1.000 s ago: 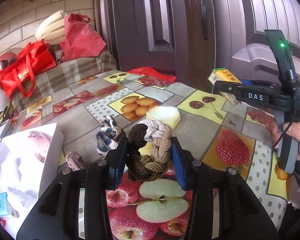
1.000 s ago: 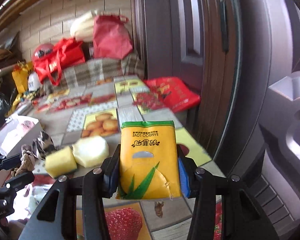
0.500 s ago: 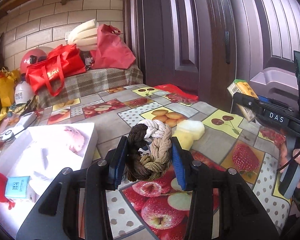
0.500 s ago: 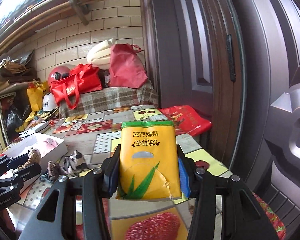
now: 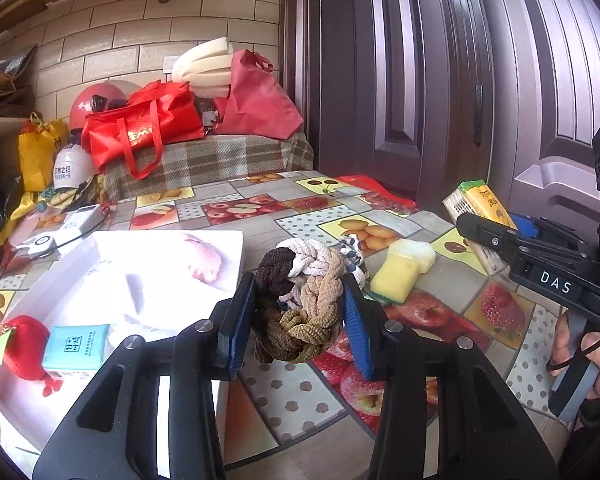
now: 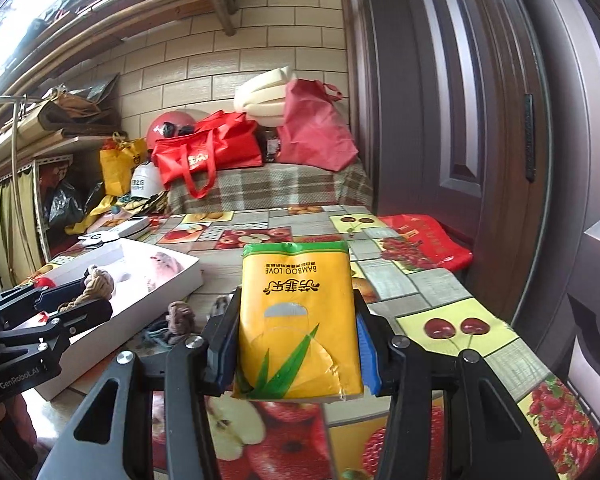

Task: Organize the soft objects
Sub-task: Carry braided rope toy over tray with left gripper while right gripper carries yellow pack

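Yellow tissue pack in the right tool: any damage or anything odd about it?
Yes. The yellow tissue pack, clamped in the right tool, has a torn, ragged bottom edge near its lower right corner, and its printed text reads upside down in the right wrist view.

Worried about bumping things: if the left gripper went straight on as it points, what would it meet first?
Probably the patterned scrunchie right behind the held braided knot; the yellow sponge lies slightly right. Depth unclear.
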